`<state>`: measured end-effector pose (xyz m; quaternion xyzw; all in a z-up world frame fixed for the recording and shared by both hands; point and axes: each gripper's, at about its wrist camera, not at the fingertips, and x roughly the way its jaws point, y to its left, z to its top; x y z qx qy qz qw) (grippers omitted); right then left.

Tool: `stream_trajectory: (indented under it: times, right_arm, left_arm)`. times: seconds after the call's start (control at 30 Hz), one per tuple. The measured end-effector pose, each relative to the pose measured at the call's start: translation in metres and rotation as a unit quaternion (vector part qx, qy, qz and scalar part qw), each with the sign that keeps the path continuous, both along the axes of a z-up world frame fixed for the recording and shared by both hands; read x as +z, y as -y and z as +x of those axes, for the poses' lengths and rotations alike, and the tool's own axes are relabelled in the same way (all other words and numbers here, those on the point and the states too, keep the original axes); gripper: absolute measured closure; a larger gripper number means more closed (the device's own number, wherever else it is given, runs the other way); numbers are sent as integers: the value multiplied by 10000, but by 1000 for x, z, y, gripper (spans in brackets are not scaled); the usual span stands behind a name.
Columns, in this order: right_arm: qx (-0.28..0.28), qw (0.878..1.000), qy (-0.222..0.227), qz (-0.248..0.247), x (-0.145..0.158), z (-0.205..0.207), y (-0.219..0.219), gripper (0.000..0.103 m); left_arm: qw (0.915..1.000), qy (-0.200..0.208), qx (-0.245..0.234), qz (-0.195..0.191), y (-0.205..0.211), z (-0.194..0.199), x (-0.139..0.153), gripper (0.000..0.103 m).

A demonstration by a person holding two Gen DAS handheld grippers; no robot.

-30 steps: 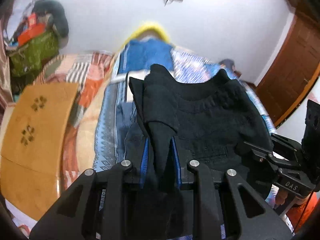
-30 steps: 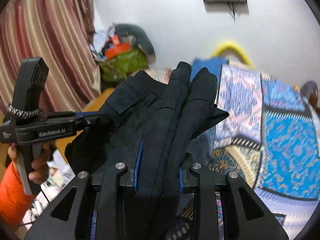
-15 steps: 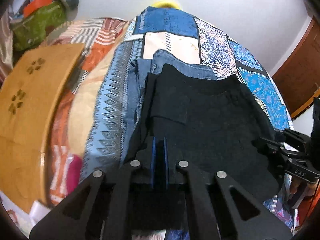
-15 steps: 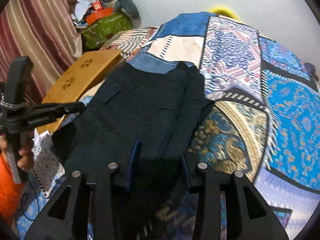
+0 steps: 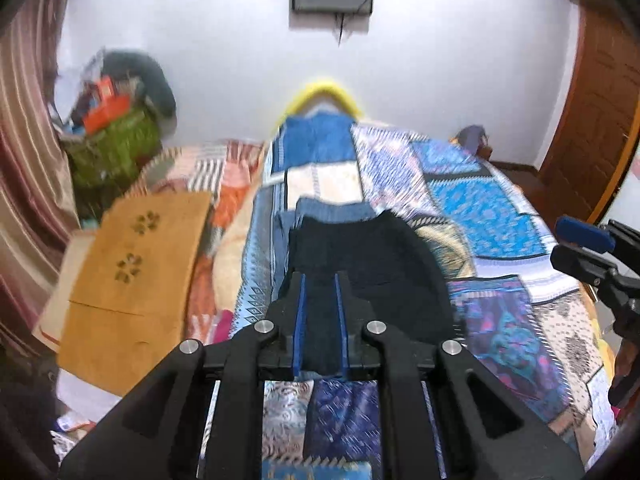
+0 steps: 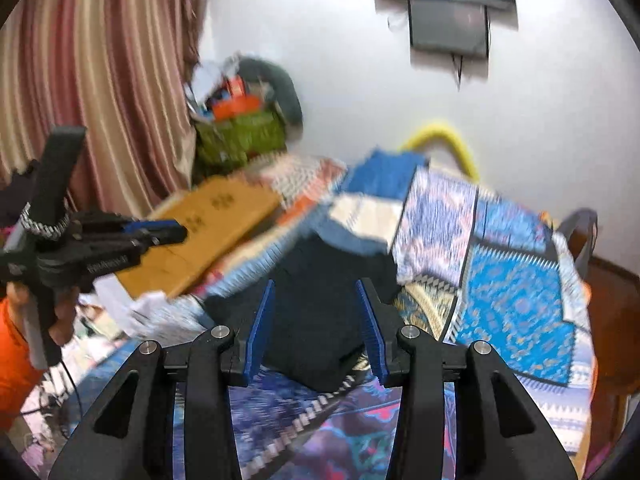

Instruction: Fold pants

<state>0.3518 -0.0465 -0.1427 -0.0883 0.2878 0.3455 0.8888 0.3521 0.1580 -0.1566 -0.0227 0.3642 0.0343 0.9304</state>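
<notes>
The black pants (image 5: pixel 372 264) lie folded flat on the patterned bedspread (image 5: pixel 500 216), partly on top of folded blue jeans (image 5: pixel 332 210). My left gripper (image 5: pixel 320 280) is open, its blue pads apart just above the near edge of the pants, holding nothing. My right gripper (image 6: pixel 316 292) is open and empty, raised over the pants (image 6: pixel 320 300). The right gripper also shows at the right edge of the left wrist view (image 5: pixel 584 248), and the left gripper shows at the left of the right wrist view (image 6: pixel 160 236).
A wooden board (image 5: pixel 132 268) stands left of the bed. A green bag (image 5: pixel 116 148) with clutter sits in the back left corner by striped curtains (image 6: pixel 100 80). A wooden door (image 5: pixel 600 100) is at the right. A yellow hoop (image 5: pixel 324 92) rises behind the bed.
Both grippers lowered the black pants onto the bed, opened and let go. Both have pulled back and tilted up, so the wall shows again.
</notes>
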Motion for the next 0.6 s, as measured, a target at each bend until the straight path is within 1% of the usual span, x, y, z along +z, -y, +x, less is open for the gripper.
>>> stream_trajectory:
  times: [0.13,0.27,0.37,0.43,0.5,0.53,0.6]
  right_arm:
    - [46,9979,508,412,36,-42,13,65]
    - [69,9937,896,672,64,-85,26,64]
    - [93,9888,1141,958,82,-120,38,64]
    - [103,9859,1229,1128,88,-138,45,64]
    - [129,9832,1316,1256,93,-153,49,64]
    - [134,9820,1358,1304,95,-160,51,64]
    - [172,9790,1464,1410,99,-176,55,65]
  left_arm:
    - [9988,477,34,82,19,-51,44,90]
    - [9961,876,43,75,34,-97,75,90]
    - [9925,1214,-17,136,46,-136,96,89]
    - [9898,1414,-48,144,53,-160,107,86]
    - [9866,1626,-64,95,57,-185,117,78]
    - [9848,1734,-54,91,59,-197,121,76]
    - [9814,1915,-42,106,63,-218,128,68]
